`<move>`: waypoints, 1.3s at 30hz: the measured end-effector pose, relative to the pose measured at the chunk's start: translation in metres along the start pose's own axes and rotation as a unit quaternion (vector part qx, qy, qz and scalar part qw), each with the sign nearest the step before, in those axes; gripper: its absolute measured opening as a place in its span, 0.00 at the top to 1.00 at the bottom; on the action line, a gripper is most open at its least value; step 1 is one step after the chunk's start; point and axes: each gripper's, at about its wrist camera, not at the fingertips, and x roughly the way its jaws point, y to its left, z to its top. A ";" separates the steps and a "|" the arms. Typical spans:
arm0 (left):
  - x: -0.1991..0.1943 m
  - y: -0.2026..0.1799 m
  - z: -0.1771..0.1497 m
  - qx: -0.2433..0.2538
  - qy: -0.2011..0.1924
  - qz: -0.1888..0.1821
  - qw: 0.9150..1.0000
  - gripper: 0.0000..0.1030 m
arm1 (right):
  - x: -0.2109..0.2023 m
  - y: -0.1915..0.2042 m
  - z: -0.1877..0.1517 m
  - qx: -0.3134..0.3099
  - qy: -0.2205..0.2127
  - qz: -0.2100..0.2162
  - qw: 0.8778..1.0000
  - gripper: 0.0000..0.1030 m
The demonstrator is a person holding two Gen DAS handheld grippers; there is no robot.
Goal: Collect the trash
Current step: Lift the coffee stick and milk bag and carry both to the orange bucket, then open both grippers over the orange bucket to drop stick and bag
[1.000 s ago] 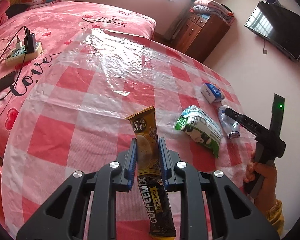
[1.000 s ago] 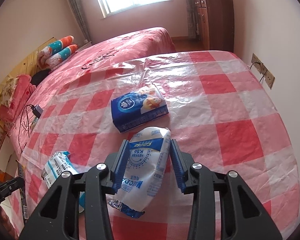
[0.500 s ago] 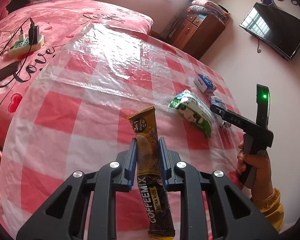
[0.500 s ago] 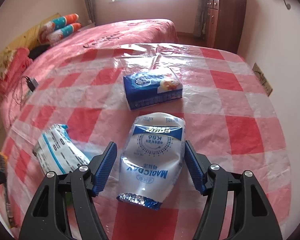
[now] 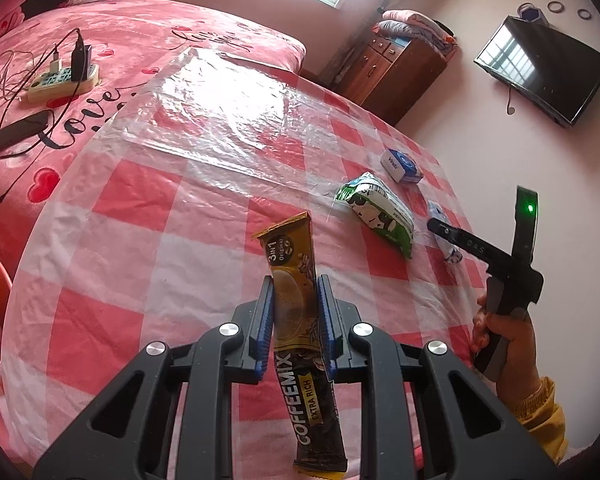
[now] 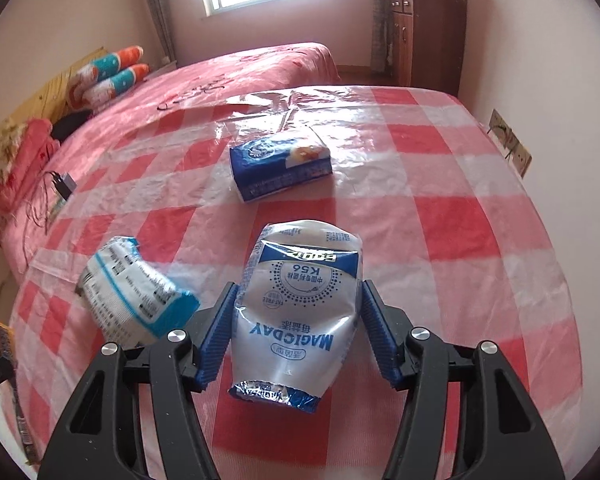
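**White pouch sits lengthwise between your right jaws**

Your right gripper (image 6: pixel 298 332) has just been closing; its pads flank the white pouch (image 6: pixel 300 312) on the checked tablecloth (image 6: pixel 460 240), barely touching. The pouch runs along the fingers. Your left gripper (image 5: pixel 296 320) is clamped on the coffee sachet (image 5: pixel 298 320).

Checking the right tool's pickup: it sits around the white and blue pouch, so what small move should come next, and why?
Probably close the right tool on the white and blue pouch. Its jaws have just been closing, yet a gap shows at the right pad, and the pouch lies on the table. The left tool already clamps the coffee sachet.
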 end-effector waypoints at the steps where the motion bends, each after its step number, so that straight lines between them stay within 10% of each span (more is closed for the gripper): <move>1: -0.001 0.001 -0.001 -0.001 -0.001 -0.001 1.000 0.78 | -0.004 0.000 -0.003 0.004 -0.003 0.001 1.000 0.41; 20: -0.060 0.046 -0.013 -0.046 -0.058 -0.004 0.997 0.78 | -0.062 0.091 -0.023 -0.026 -0.005 0.146 0.989 0.41; 39: -0.147 0.180 -0.042 -0.177 -0.141 0.096 0.969 0.78 | -0.075 0.340 -0.076 -0.235 0.079 0.337 0.908 0.40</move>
